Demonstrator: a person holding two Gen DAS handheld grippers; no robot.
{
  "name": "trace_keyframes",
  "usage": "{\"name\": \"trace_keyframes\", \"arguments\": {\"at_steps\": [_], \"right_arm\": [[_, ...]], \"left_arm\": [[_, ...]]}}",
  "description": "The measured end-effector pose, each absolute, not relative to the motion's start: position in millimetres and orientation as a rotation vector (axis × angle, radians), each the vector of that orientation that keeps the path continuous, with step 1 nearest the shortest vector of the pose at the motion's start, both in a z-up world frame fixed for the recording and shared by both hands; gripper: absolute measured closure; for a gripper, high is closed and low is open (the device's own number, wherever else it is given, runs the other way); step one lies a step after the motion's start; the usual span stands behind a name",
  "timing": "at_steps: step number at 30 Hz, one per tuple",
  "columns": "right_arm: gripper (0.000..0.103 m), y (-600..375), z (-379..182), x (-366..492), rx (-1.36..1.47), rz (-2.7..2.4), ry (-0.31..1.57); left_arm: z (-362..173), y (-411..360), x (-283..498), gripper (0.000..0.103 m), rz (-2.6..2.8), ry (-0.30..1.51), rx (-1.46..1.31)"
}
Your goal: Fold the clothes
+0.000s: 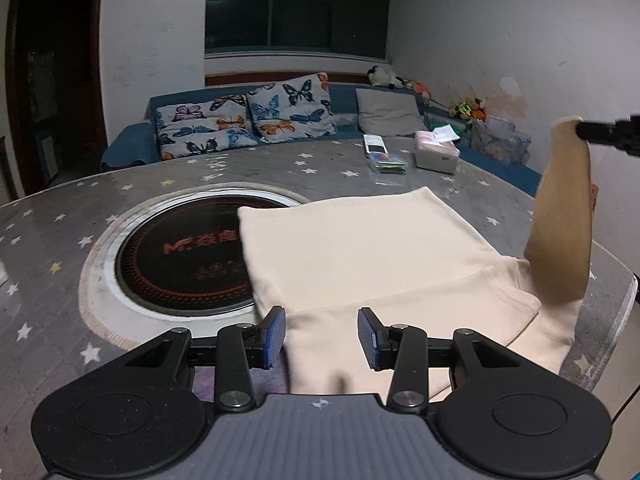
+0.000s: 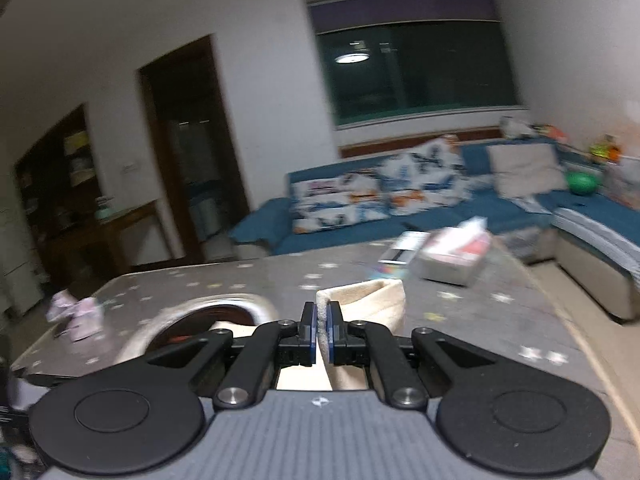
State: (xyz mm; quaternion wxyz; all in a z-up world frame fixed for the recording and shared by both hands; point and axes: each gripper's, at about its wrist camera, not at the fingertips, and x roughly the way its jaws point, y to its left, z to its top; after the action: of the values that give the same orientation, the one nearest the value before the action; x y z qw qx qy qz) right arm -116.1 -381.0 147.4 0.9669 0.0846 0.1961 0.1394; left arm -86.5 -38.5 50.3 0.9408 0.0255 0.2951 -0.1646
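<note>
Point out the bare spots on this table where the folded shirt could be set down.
Bare star-print table lies left of the round cooktop, and in a strip between the cooktop and sofa. The far right is crowded by the tissue box and packets; the cream shirt covers the near right.

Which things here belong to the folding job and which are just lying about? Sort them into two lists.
Part of the job:
cream garment
left gripper, open above the garment
right gripper, shut on a lifted part of the garment

Lying about:
tissue box
remote control
small packet
built-in hotplate
pink crumpled item
</note>
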Motion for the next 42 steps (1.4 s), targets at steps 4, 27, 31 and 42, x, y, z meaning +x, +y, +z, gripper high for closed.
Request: {"name": "trace_keyframes", "arguments": {"at_steps": [4,27,31,42], "right_arm": [[0.099,-340,153,-104,0.118,0.397,0.412],[0.091,-300,127,-95,-0.056,0.514,0.59],[0.088,-331,112,-96,-0.1,0.422,0.652],[0.073,-355,73,-101,-0.227,0.367,0.759]], "left_arm": [[51,-27,-91,0.059,-0.318,0.592,0.031],[51,-25,-98,0.06,-0.366,0.581,0.025],[46,-39,-92,0.06,-0.403,0.602,0.054],[31,-62,-80,0.093,-0.412,0.65,0.129]]}}
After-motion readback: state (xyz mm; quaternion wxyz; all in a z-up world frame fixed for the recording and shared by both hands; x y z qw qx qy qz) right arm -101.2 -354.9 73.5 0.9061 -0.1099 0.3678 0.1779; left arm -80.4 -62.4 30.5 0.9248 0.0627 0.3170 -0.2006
